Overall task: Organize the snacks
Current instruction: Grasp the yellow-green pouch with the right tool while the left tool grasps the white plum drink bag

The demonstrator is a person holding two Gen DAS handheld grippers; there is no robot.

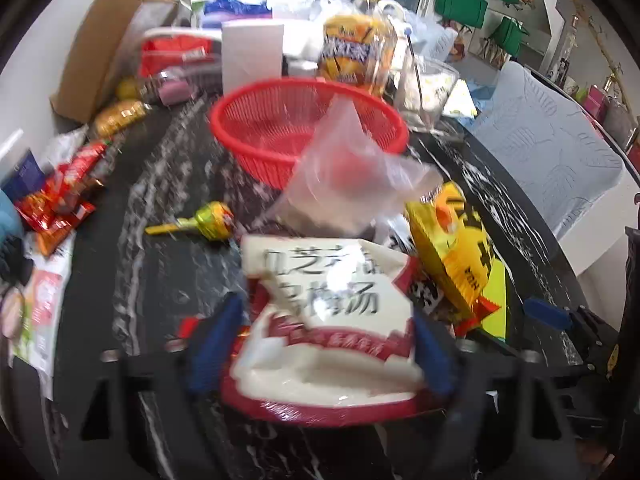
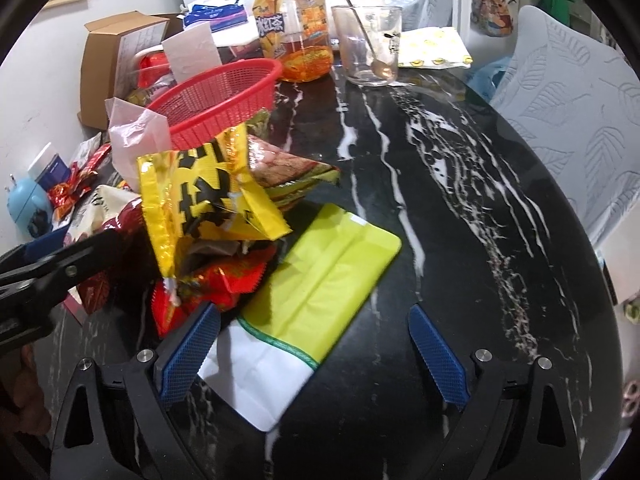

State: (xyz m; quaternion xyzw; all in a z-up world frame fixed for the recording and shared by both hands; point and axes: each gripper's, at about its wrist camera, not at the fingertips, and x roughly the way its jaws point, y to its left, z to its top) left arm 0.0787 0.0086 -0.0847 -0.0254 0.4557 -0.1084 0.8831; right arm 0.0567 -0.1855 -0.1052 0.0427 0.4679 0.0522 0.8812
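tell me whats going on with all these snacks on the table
A person is sorting snacks on a dark marbled table with a handheld gripper in each hand. The left gripper has its blue pads against the sides of a white-and-red snack bag. The right gripper is open and holds nothing, poised over a lime-green pouch beside a heap of packets topped by a yellow bag. The red basket behind the heap looks empty.

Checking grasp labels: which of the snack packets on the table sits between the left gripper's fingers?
The white-and-maroon pouch with black printed characters, between the left gripper's blue pads. The yellow foil packet and clear plastic bag lie beyond it, ungripped.
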